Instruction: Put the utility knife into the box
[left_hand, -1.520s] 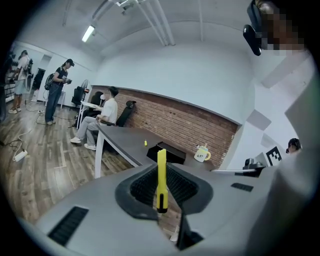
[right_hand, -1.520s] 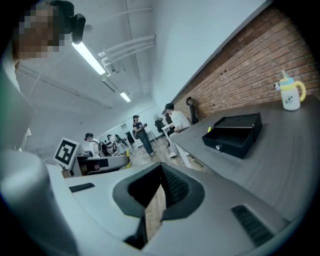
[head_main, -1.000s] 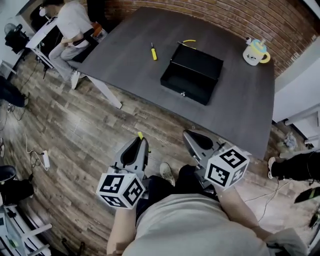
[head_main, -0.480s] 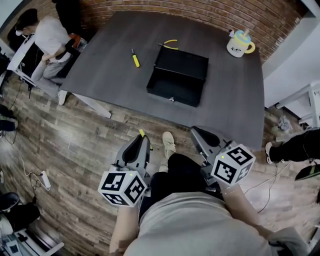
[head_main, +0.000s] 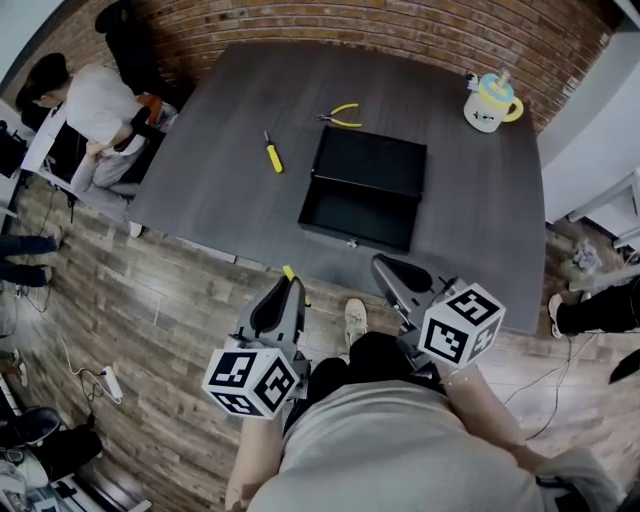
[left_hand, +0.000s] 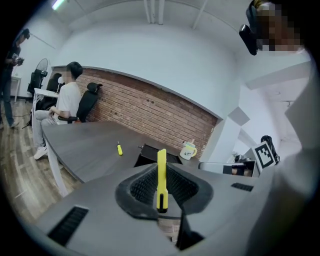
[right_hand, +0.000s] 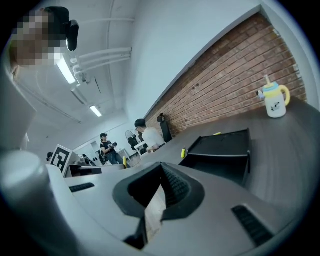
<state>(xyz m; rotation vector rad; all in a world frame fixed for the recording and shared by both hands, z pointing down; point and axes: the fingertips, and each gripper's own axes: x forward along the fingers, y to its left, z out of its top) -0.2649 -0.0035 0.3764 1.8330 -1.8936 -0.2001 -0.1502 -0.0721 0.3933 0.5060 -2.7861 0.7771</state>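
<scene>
A yellow utility knife (left_hand: 161, 175) stands upright between the jaws of my left gripper (left_hand: 161, 197), which is shut on it. In the head view only the knife's tip (head_main: 288, 271) shows past the left gripper (head_main: 291, 284), above the wooden floor just short of the table's near edge. The black box (head_main: 362, 190) lies open in the middle of the grey table (head_main: 230, 180); it shows far ahead in the left gripper view (left_hand: 149, 151) and closer in the right gripper view (right_hand: 222, 150). My right gripper (head_main: 385, 268) is shut and empty (right_hand: 159, 192).
On the table lie a yellow-handled screwdriver (head_main: 272, 153) left of the box, yellow-handled pliers (head_main: 340, 117) behind it, and a white mug (head_main: 490, 102) at the far right. A person (head_main: 95, 105) sits at the table's left end. A brick wall runs behind.
The table and box have come nearer to both grippers as the person stepped forward. The left gripper still holds the knife; both grippers keep their pose.
</scene>
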